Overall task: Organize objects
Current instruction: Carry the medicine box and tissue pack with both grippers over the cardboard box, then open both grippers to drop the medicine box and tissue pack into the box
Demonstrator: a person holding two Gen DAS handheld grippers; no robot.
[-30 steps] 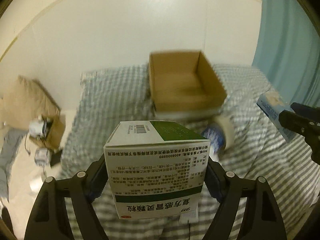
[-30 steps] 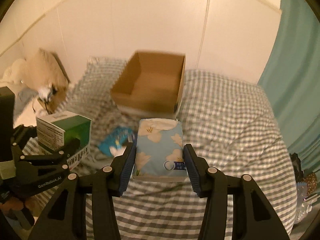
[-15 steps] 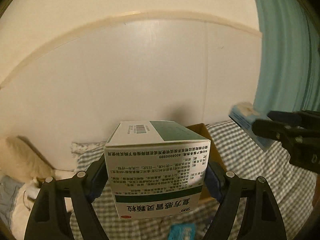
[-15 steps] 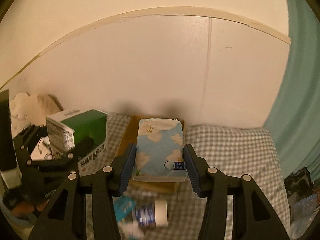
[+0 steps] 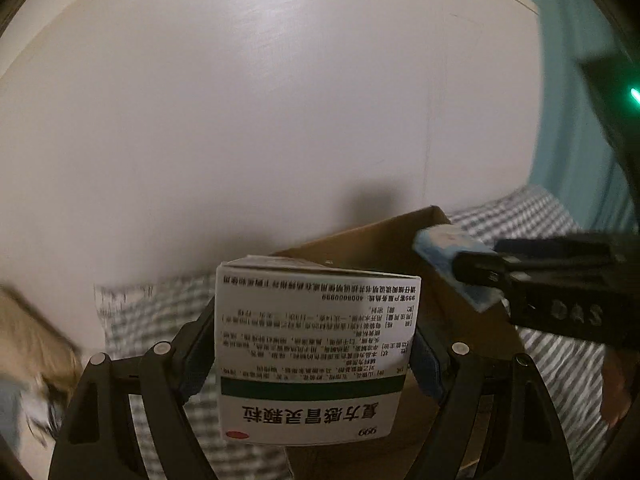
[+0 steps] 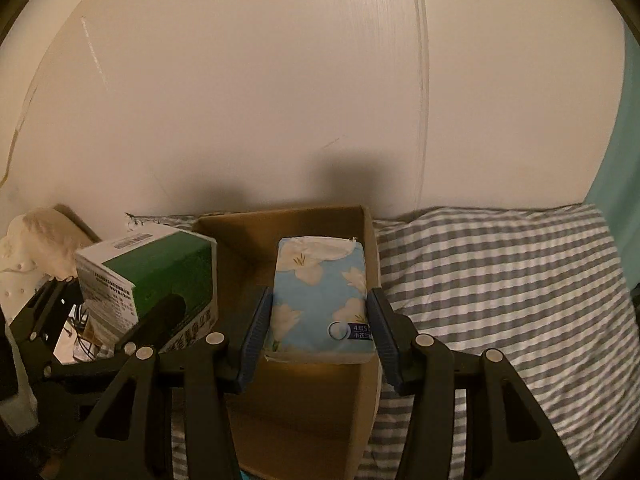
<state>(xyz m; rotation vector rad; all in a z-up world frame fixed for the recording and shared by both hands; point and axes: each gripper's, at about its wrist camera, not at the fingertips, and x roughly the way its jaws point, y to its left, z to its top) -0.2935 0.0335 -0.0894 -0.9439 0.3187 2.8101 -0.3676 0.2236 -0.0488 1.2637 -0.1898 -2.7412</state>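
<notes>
My left gripper (image 5: 314, 344) is shut on a white and green medicine box (image 5: 316, 352), held in the air over the left side of an open cardboard box (image 5: 384, 240). The medicine box also shows in the right wrist view (image 6: 148, 280). My right gripper (image 6: 318, 332) is shut on a blue tissue pack with white flowers (image 6: 320, 300), held above the inside of the cardboard box (image 6: 304, 408). The tissue pack shows at the right of the left wrist view (image 5: 452, 264).
The cardboard box stands on a bed with a grey and white checked cover (image 6: 500, 280), against a white wall (image 6: 280, 80). A teal curtain (image 6: 624, 160) hangs at the right. A beige bag and clutter (image 6: 32, 248) lie at the left.
Both grippers have moved forward and down to the cardboard box, each keeping its object. The box now fills the lower part of both views.
</notes>
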